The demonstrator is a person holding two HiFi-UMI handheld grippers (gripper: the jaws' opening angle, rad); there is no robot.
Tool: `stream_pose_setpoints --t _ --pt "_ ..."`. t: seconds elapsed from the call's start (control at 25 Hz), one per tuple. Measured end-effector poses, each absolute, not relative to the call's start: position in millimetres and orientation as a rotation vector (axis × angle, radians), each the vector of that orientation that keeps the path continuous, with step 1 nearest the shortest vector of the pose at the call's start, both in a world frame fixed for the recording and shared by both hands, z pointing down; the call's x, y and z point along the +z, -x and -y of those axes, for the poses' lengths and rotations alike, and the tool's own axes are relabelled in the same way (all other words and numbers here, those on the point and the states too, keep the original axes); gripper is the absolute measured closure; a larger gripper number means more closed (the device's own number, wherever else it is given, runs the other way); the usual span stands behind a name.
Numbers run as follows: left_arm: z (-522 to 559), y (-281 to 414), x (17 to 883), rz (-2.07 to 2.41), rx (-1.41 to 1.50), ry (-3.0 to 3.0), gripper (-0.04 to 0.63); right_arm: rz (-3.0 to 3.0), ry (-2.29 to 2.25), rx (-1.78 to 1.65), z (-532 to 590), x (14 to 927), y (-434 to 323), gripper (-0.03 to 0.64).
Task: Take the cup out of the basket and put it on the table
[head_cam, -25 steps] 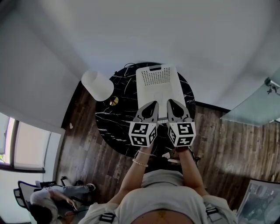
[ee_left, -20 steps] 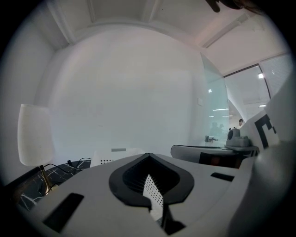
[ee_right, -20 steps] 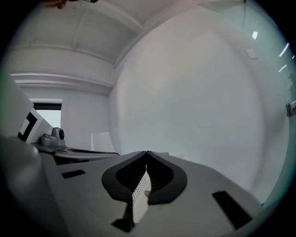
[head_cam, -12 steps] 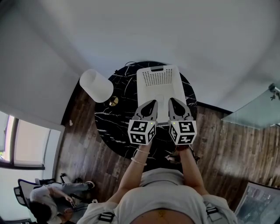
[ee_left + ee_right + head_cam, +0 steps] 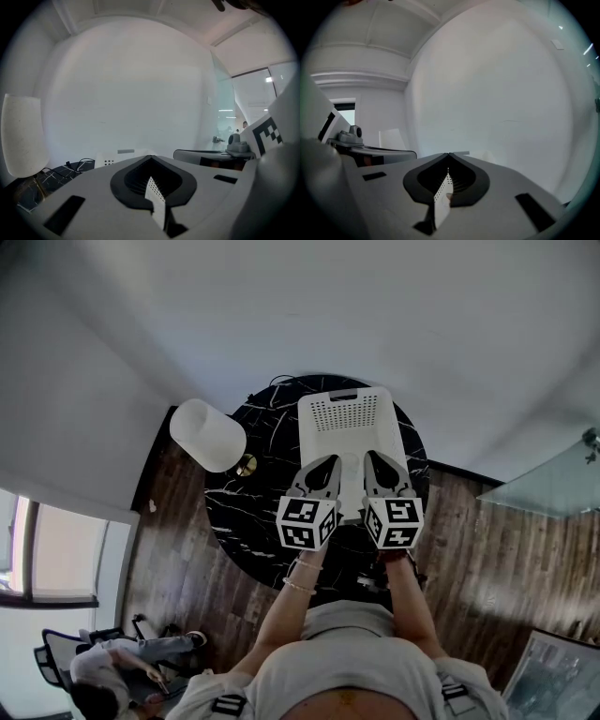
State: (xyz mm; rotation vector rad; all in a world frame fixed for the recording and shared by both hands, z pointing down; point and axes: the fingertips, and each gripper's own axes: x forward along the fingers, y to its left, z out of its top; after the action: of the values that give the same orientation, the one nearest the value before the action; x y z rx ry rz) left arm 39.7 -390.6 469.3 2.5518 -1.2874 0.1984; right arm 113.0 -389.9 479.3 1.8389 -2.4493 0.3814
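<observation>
Clamping with left gripper point(image 5: 330, 463) and right gripper point(image 5: 372, 457), side by side over near half of white basket point(image 5: 347, 413). Both pairs of jaws pressing together on a thin perforated white strip (seemingly basket's near wall). Basket sitting over round black table point(image 5: 234, 504). White lampshade point(image 5: 208, 434) standing left of basket. Not making out cup in any view.

The basket point(image 5: 347, 412) sits on the table point(image 5: 234, 507) (a cylinder point(image 5: 207, 434) at its left).
</observation>
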Motion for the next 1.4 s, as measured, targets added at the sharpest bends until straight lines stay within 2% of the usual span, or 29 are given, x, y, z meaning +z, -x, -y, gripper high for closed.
stream_pose_setpoints --t 0.36,0.64,1.2,1.4 --pt "409 -38 480 1.256 0.166 -2.511 0.589 2.389 -1.761 0.451 419 503 -111 0.609" --pt "417 -29 488 1.247 0.139 -2.475 0.589 2.283 -1.519 0.649 439 556 -98 0.609" --pt "427 -20 498 1.223 0.093 -2.424 0.589 2.143 -1.353 0.676 457 604 -89 0.604" --pt "434 -17 501 1.225 0.088 -2.423 0.589 2.094 -1.255 0.698 462 627 -85 0.548"
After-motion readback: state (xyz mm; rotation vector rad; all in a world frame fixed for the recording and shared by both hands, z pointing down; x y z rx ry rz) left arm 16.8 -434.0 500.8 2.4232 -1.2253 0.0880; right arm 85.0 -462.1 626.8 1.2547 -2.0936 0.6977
